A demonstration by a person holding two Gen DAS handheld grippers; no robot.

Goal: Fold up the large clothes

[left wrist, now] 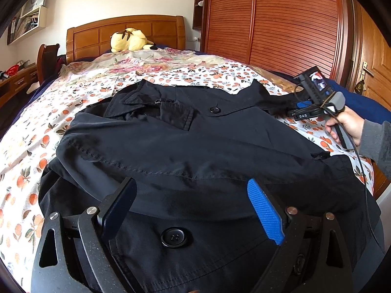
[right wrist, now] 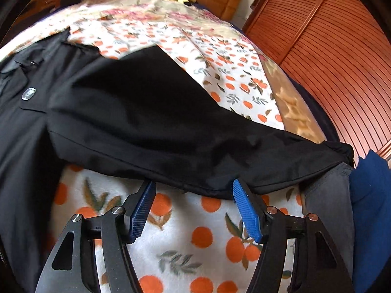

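Observation:
A black coat (left wrist: 185,136) lies spread on the bed's orange-print sheet (left wrist: 61,97), front up, with its collar (left wrist: 151,100) toward the headboard. My left gripper (left wrist: 190,183) hovers over the coat's lower front near a large button (left wrist: 174,237), open with nothing between its pads. In the right wrist view the coat's sleeve (right wrist: 171,131) stretches right to its cuff (right wrist: 342,150). My right gripper (right wrist: 194,184) stands open with its fingertips at the sleeve's near edge, gripping nothing. A hand (left wrist: 347,127) holds that right gripper (left wrist: 297,109) at the coat's right side.
A yellow plush toy (left wrist: 129,40) sits by the wooden headboard (left wrist: 97,36). A slatted wooden wardrobe (left wrist: 281,24) and a door (left wrist: 374,68) stand to the right. Dark blue cloth (right wrist: 371,207) and grey fabric (right wrist: 327,195) lie at the bed's right edge. A desk (left wrist: 17,78) is at the left.

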